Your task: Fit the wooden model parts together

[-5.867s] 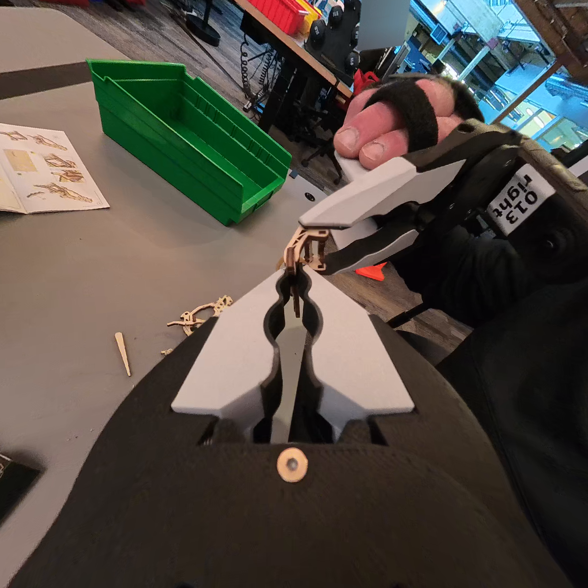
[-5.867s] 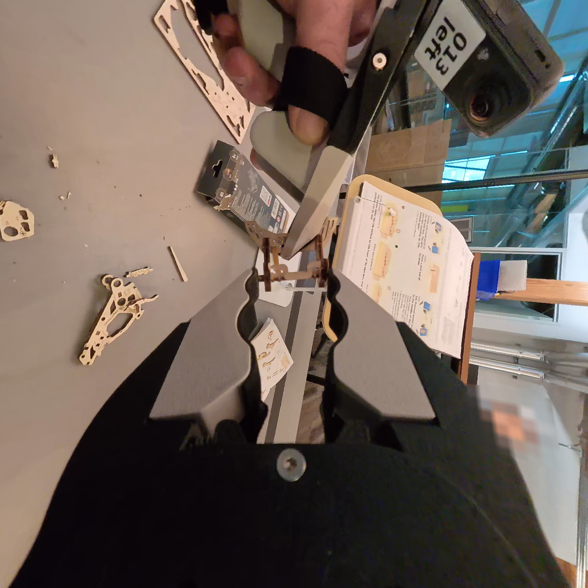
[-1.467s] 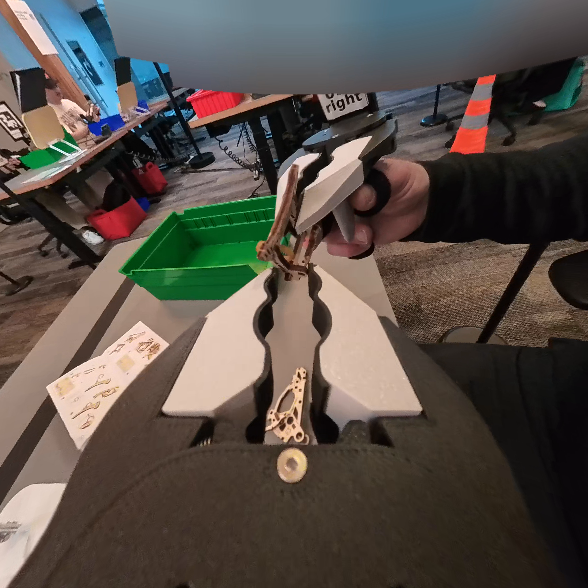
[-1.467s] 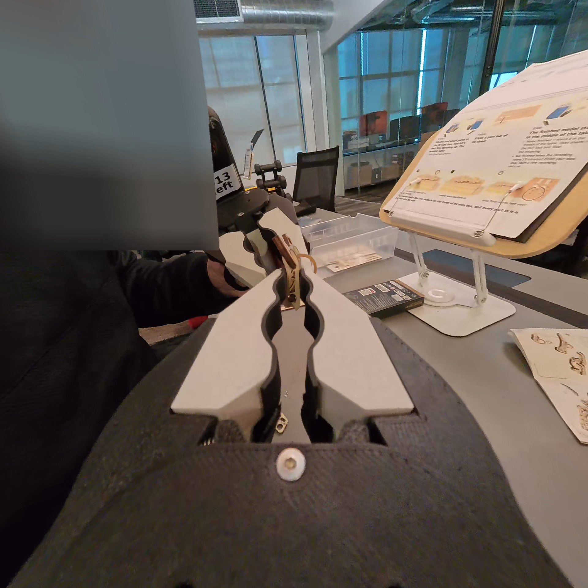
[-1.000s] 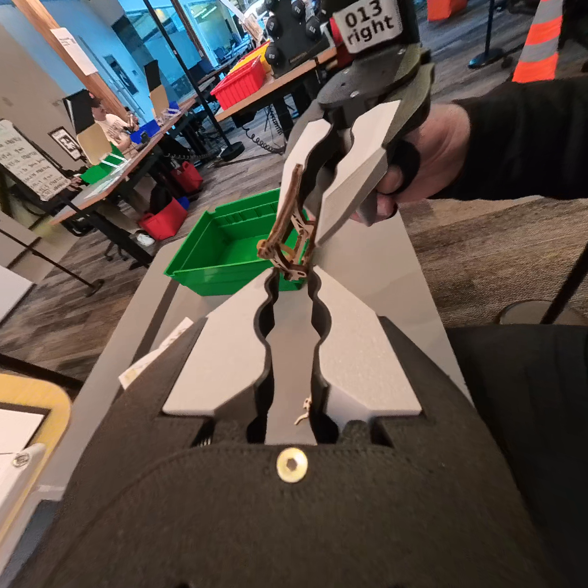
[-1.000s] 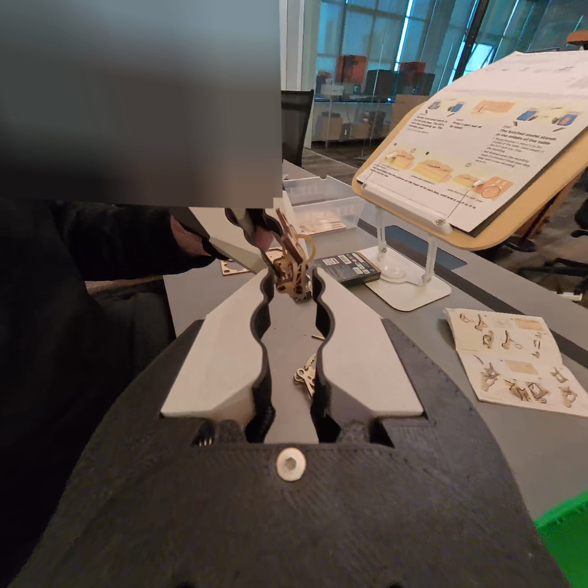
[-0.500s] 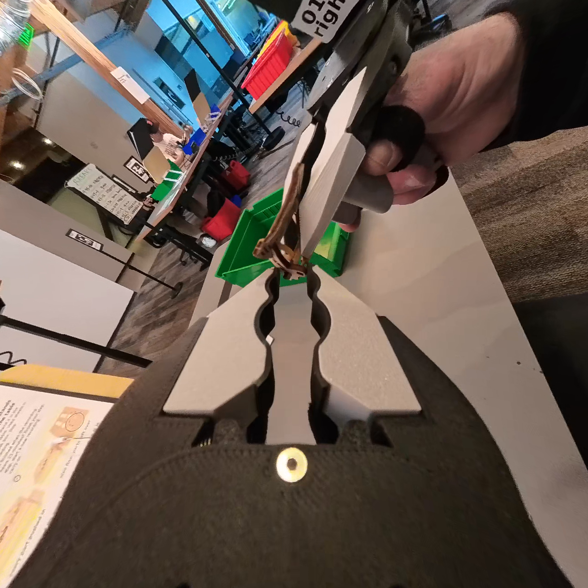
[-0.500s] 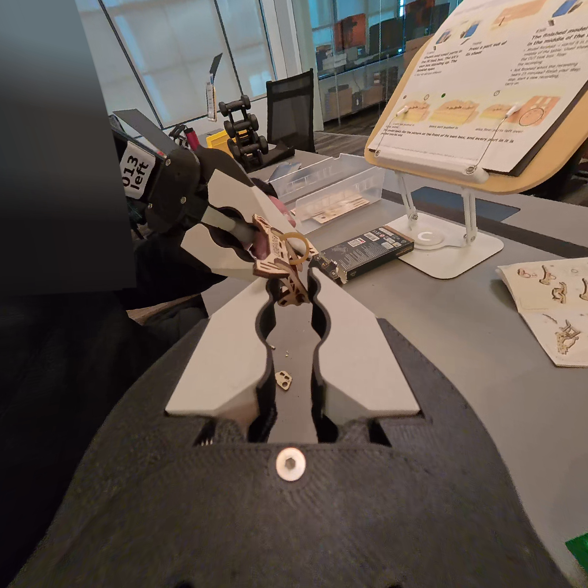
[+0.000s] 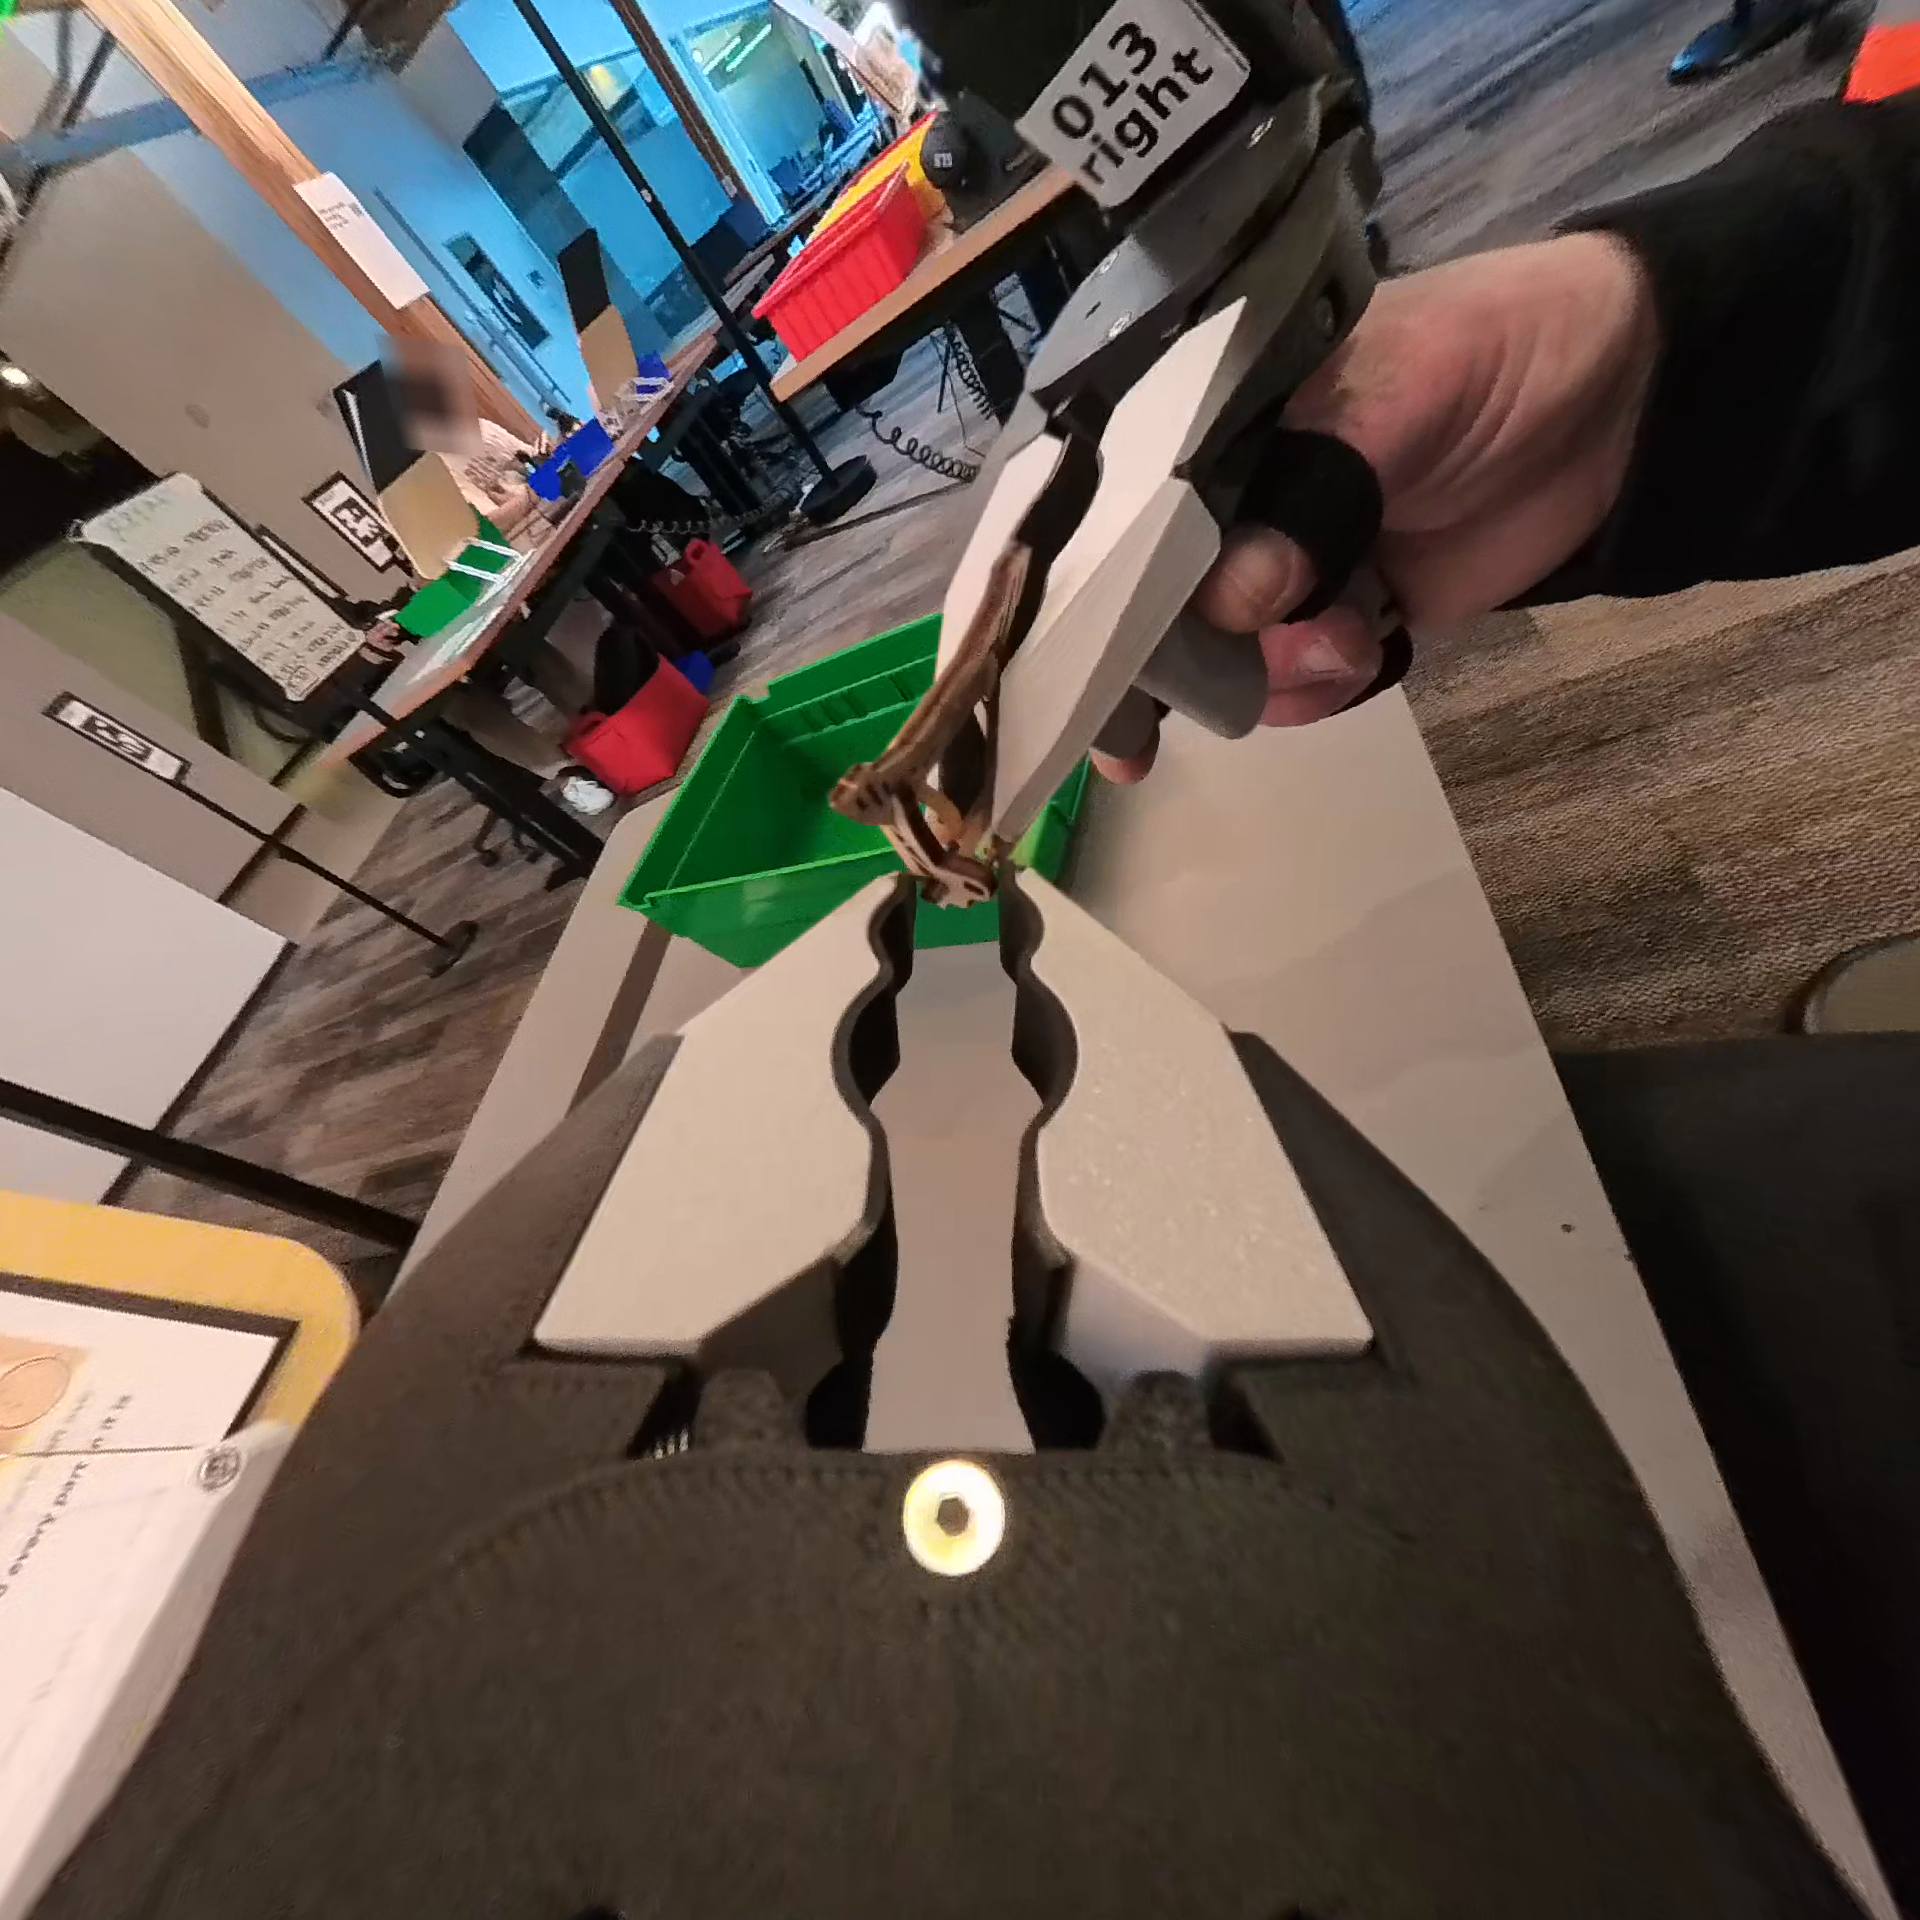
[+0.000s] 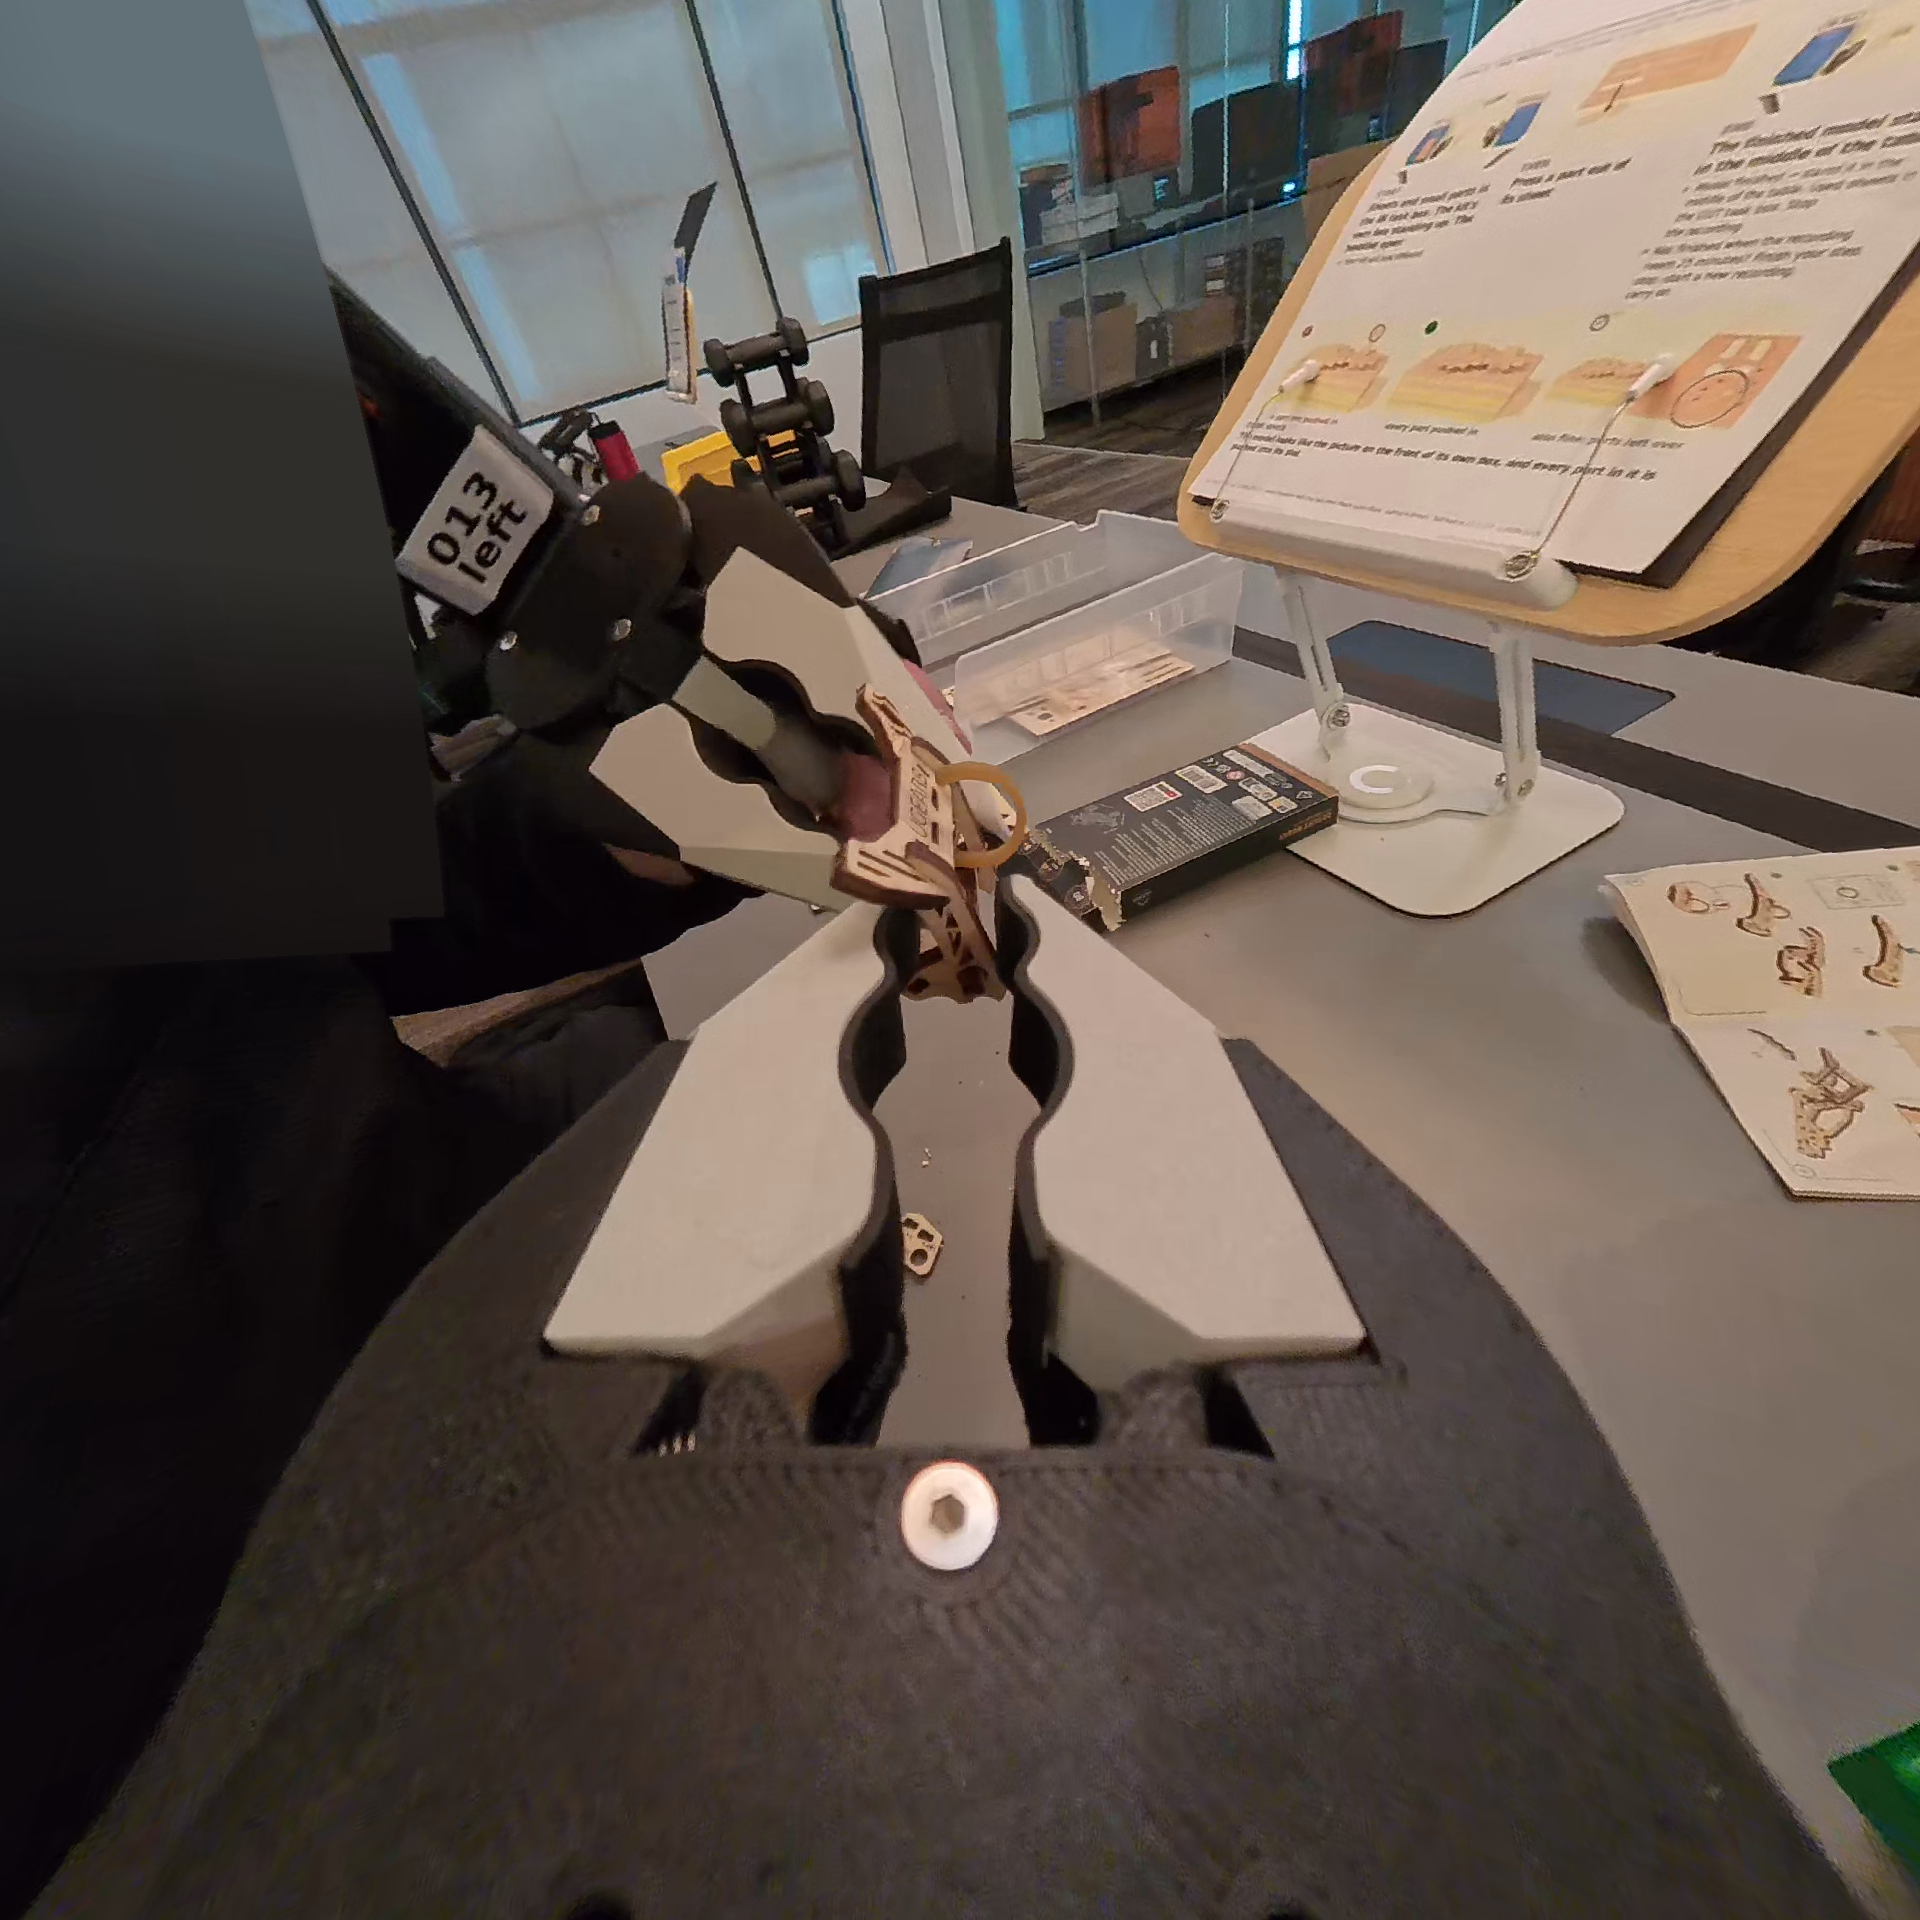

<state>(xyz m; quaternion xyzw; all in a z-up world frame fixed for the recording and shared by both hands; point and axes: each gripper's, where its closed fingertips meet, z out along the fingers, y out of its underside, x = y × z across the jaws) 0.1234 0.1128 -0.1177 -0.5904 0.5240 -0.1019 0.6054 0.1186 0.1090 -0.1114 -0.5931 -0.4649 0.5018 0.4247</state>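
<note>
Change since half a second ago: left wrist view shifted a little, more of the yellow-edged board now in the lower left corner; right wrist view tilted, left gripper nearer and larger; wooden model in the same two grips.
Left gripper: fingers narrow, tips closed on the lower end of the wooden model; held above the grey table.
Right gripper: fingers narrow, tips pinching the lower part of the model; in the left wrist view seen coming down from above, held by a hand with a black finger strap.
Wooden model: in the air between both grippers, not touching the table; long thin piece going up between the right gripper's fingers; small tan ring at its upper end.
Green bin: on the far end of the table, behind the model, empty side visible.
Loose small wooden part: lying on the table, seen between the right gripper's fingers.
Black box: flat on the table, just beside the white foot of the document stand.
Instruction leaflet: open on the table at the right.
Clear tray: behind the black box, near the table's far edge.
</note>
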